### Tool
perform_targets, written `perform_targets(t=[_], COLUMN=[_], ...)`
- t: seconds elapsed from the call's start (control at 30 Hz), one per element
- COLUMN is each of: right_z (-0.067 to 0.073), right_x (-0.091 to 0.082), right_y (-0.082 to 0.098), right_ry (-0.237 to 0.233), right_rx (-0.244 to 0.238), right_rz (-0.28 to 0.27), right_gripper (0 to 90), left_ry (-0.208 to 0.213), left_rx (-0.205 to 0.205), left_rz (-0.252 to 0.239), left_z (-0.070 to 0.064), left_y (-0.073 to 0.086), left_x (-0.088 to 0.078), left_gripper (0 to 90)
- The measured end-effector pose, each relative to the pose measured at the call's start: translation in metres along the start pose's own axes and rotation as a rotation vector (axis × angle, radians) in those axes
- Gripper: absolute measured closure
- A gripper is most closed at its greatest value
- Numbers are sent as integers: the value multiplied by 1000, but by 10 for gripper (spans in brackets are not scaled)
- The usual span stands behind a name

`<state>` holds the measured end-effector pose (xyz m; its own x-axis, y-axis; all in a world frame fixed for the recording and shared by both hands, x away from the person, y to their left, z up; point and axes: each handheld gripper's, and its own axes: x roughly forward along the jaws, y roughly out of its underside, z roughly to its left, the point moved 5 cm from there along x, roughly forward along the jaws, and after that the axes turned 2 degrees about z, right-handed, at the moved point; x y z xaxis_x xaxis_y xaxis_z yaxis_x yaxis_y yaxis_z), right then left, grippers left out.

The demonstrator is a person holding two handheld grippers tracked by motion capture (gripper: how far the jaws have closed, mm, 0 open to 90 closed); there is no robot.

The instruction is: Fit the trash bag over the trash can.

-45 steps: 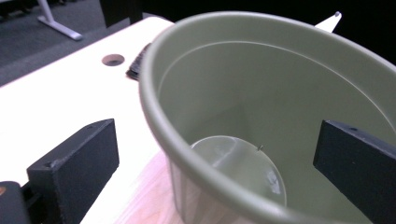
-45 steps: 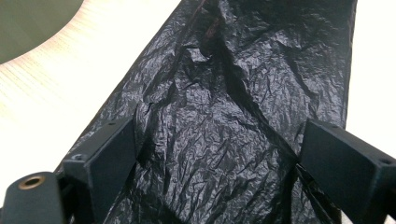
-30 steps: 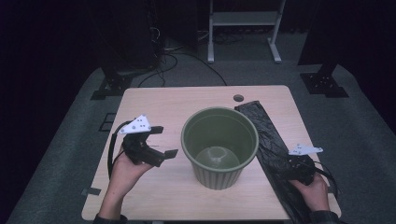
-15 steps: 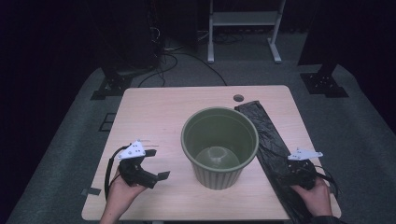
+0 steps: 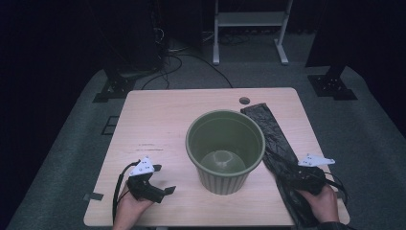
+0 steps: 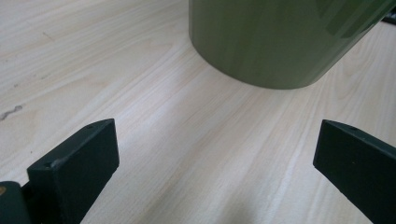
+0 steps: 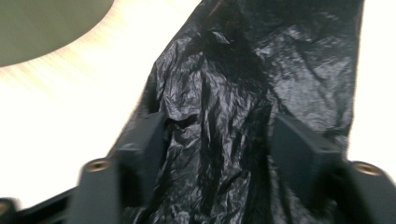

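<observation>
Your left claw [image 5: 160, 184] has dropped from beside the pot's rim to just above the worktop [image 5: 191, 103] and pulled back toward the near edge; it now sits at 8 o'clock from the green pot [image 5: 225, 149]. Its jaws stand wide, nothing between them: in the left gripper view [image 6: 215, 154] you see bare wood in the gap and the pot's ribbed wall ahead, apart from both jaws. Your right claw [image 5: 292, 173] has barely shifted, but its jaws have just been closing on the black plastic bag [image 5: 268, 129]. In the right gripper view [image 7: 217, 140] crumpled bag fills the space between the jaws, which stand about half-way in; picture is blurred, so you can't tell if the pads press the film yet or just flank it. Bag lies flat as a long strip along the worktop's right side, running from 1 o'clock of the pot, near the small round hole [image 5: 244, 100], down to 4 o'clock under your right hand [image 5: 323, 203]. Its left edge lies against the pot's base. Pot stands upright, centre of the worktop, slightly toward you, with nothing in it.
</observation>
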<state>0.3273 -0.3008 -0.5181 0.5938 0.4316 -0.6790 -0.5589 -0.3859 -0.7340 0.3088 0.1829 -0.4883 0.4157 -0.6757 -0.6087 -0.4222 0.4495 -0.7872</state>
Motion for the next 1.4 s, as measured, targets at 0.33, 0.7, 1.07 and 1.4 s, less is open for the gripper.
perform_targets(t=[0.33, 0.7, 1.07, 1.4], right_z=[-8, -9, -7, -7], right_x=[-3, -8, -37, -67], right_y=[1, -5, -24, -49], right_ry=[1, -28, -98, -98], right_rx=[7, -23, -21, -43], right_rz=[-20, -46, -205, -327], right_gripper=[841, 900, 900, 900], left_ry=[-9, -7, -22, -35], left_rx=[10, 10, 38, 55], left_rz=[47, 83, 126, 136], left_z=[1, 2, 0, 0], left_y=[7, 15, 16, 15], left_x=[12, 23, 27, 28], left_gripper=[0, 0, 0, 0])
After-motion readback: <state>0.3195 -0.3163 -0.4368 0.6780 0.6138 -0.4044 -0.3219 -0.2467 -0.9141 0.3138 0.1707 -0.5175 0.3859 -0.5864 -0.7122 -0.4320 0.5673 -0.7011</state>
